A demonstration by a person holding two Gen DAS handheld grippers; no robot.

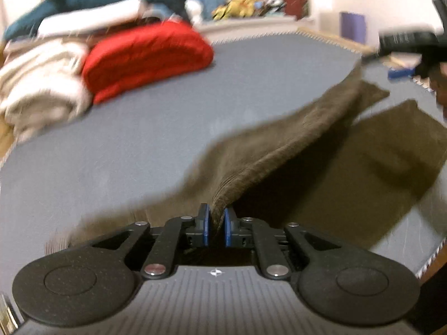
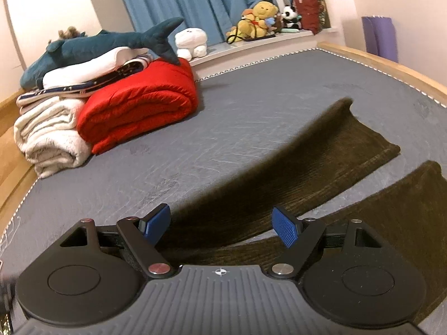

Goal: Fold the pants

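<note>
Dark brown pants [image 2: 321,173] lie on a grey bed [image 2: 237,106], legs spread apart and pointing away. My left gripper [image 1: 216,223] is shut on a bunched edge of the pants [image 1: 279,145] and holds one leg lifted off the bed; the other leg [image 1: 391,150] lies flat to the right. My right gripper [image 2: 222,224] is open, its blue pads [image 2: 286,227] hovering over the pants near the crotch, holding nothing. In the left wrist view the other gripper [image 1: 410,42] shows blurred at the top right, near the raised leg's end.
A folded red quilt [image 2: 139,106], white blankets [image 2: 50,134] and a plush shark [image 2: 97,47] are stacked at the bed's far left. Stuffed toys [image 2: 259,19] sit on the window sill before blue curtains. A wooden bed frame [image 2: 391,64] borders the right.
</note>
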